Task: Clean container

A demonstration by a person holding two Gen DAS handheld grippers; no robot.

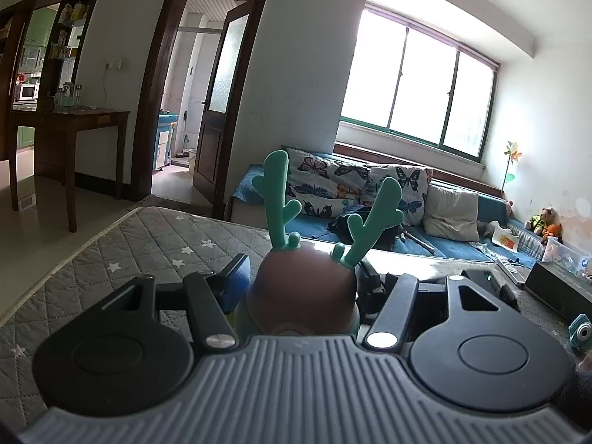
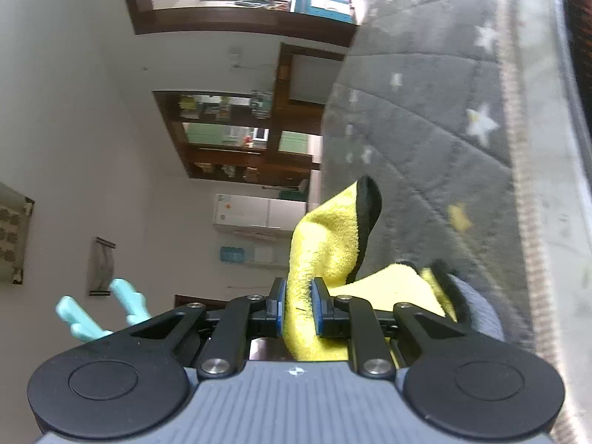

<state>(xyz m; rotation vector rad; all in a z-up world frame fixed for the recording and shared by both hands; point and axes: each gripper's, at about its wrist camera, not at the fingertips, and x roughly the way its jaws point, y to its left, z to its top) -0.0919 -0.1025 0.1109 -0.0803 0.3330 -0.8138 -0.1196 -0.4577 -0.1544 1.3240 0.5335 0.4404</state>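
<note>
Two hand-held grippers, one thing each. Left hand-held gripper (image 1: 301,288) clamped on the container (image 1: 303,288), a brown rounded vessel with two green antlers (image 1: 275,199) on top, held upright above a grey quilted mat (image 1: 122,251) with white stars; blue pad (image 1: 235,285) visible against the left flank, the other pad hidden behind the body. Right hand-held gripper (image 2: 298,305) clenched on a yellow cloth (image 2: 325,255) with a black edge, one fold standing up beyond the pads, the rest trailing to the right. Right view rolled sideways, with the antlers (image 2: 100,310) at lower left, so container and cloth judged close together; contact between them not visible in either view.

Step in hand, as judged: bringing cloth to container for wiping. For a good wipe:
- Hold the container steady, grip kept low on the body, leaving the dome free.
- Lead with the free fold of cloth, not the pads, to spare the surface.
- Wipe round the dome in short arcs, pressing lightly; smooth rounded body likely to twist in the grip under a hard push.
- Pass between and around the antlers with care; thin prongs apt to snag the pile.
- Keep enough cloth pinched to prevent it pulling loose.
</note>
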